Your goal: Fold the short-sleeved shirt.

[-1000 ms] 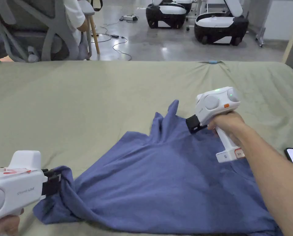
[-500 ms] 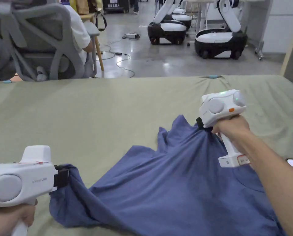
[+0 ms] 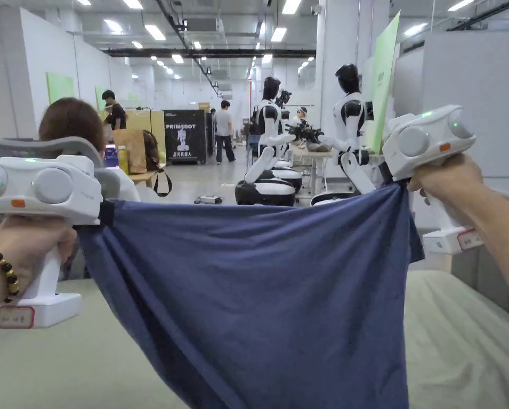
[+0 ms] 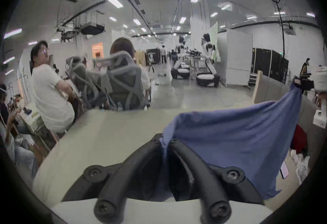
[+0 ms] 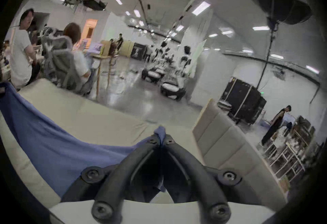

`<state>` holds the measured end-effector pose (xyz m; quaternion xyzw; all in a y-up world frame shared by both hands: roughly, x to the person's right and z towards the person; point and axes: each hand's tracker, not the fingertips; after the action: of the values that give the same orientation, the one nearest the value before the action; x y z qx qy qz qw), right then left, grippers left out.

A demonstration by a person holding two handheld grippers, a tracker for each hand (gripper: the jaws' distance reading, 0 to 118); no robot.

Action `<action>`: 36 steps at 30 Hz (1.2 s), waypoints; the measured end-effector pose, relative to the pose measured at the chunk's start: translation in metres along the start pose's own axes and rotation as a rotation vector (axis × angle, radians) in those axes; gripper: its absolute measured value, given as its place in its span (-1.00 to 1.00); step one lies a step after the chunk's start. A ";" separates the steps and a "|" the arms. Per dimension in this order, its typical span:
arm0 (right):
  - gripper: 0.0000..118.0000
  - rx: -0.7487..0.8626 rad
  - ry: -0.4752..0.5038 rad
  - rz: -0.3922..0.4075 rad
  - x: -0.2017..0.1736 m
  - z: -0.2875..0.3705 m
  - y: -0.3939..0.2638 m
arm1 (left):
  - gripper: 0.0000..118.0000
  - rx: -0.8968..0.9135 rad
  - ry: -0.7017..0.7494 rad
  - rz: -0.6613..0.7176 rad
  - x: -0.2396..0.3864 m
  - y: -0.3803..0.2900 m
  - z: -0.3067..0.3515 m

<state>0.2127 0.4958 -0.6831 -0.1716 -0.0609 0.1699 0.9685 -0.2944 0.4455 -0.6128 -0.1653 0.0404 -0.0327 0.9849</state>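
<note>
The blue short-sleeved shirt (image 3: pixel 258 298) hangs in the air above the olive table (image 3: pixel 461 346), stretched wide between both grippers. My left gripper (image 3: pixel 106 212) is shut on its upper left corner; in the left gripper view the jaws (image 4: pixel 165 141) pinch the blue cloth (image 4: pixel 230 142). My right gripper (image 3: pixel 389 176) is shut on the upper right corner; in the right gripper view a tuft of cloth (image 5: pixel 160 132) sticks out between the closed jaws (image 5: pixel 161 140). The shirt's lower part falls below the head view's bottom edge.
A person sits in a grey mesh chair (image 4: pixel 120 86) just past the table's far edge, with another person (image 4: pixel 47 86) beside. White humanoid robots (image 3: pixel 272 154) stand on the floor beyond. A phone (image 4: pixel 284 169) lies on the table at the right.
Both grippers have lifted the shirt off the table and spread apart, so it hangs stretched between them. The head camera has tilted up toward the room.
</note>
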 end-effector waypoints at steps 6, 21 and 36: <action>-0.98 0.128 -0.056 -0.082 0.040 0.024 0.047 | -0.98 0.153 0.023 -0.043 0.001 0.089 0.015; -0.98 0.197 -0.047 -0.091 0.026 0.021 0.049 | -0.98 0.196 0.113 -0.068 -0.003 0.072 0.003; -0.98 0.046 0.057 -0.102 -0.016 -0.014 -0.056 | -0.98 0.015 0.054 -0.015 -0.008 -0.046 -0.023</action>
<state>0.2174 0.4361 -0.6775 -0.1509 -0.0382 0.1167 0.9809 -0.3070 0.3949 -0.6186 -0.1572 0.0655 -0.0449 0.9844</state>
